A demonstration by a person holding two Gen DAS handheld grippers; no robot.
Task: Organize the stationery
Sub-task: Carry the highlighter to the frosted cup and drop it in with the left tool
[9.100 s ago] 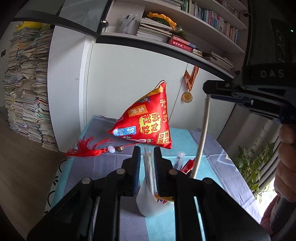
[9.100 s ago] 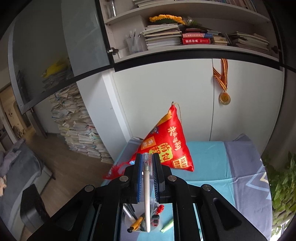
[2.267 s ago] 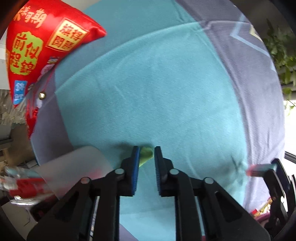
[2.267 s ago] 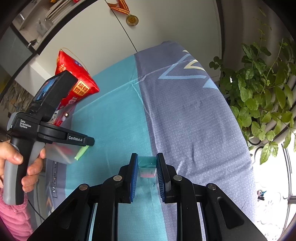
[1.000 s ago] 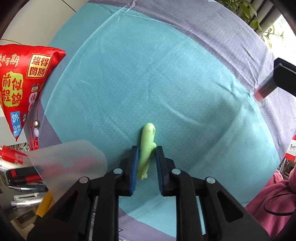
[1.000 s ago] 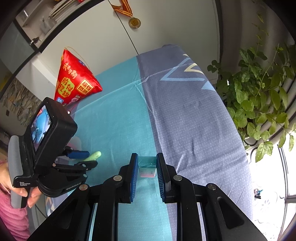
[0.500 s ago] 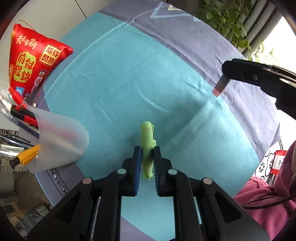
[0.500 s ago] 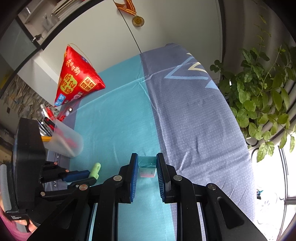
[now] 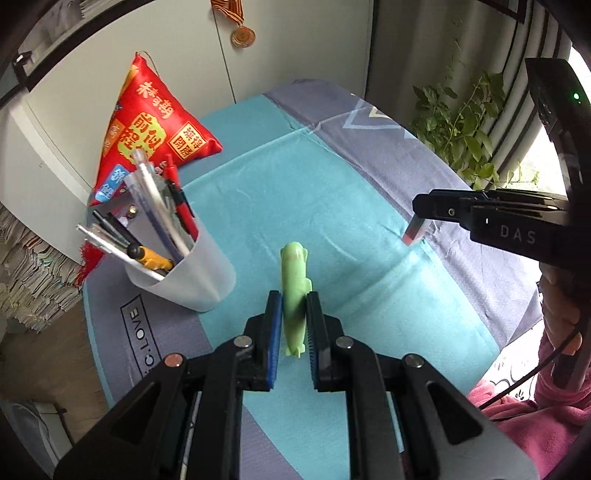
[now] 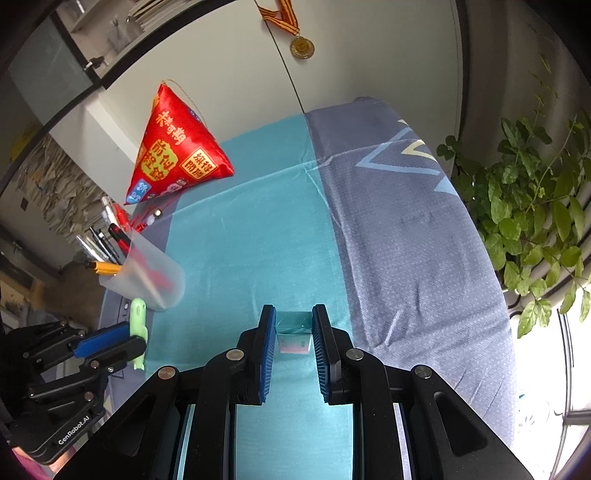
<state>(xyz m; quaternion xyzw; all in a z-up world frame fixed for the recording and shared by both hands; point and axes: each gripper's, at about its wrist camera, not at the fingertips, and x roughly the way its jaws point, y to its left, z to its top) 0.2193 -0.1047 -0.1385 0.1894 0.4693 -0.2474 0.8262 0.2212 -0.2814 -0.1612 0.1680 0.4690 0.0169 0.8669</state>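
Note:
A light green, animal-shaped eraser (image 9: 294,280) hangs above the teal cloth, and my left gripper (image 9: 294,304) is shut on its lower half. A frosted pen cup (image 9: 195,277) with several pens stands to its left. My right gripper (image 10: 294,319) is shut on a small teal and pink eraser block (image 10: 293,334) just above the cloth. The left wrist view shows that right gripper (image 9: 421,218) at the right with the block (image 9: 415,232) at its tip. In the right wrist view, the left gripper (image 10: 125,341) holds the green eraser (image 10: 137,314) beside the cup (image 10: 151,282).
A red pyramid cushion (image 9: 155,136) with a tassel sits at the table's back left, against white cabinet doors where a medal (image 9: 243,35) hangs. A leafy plant (image 10: 535,221) stands past the right edge. A teal and grey-blue cloth (image 10: 258,229) covers the table.
My left gripper has risen with the green eraser and tipped up, so the pen cup, cushion and cabinet have come into its view. The right gripper and its block stayed put.

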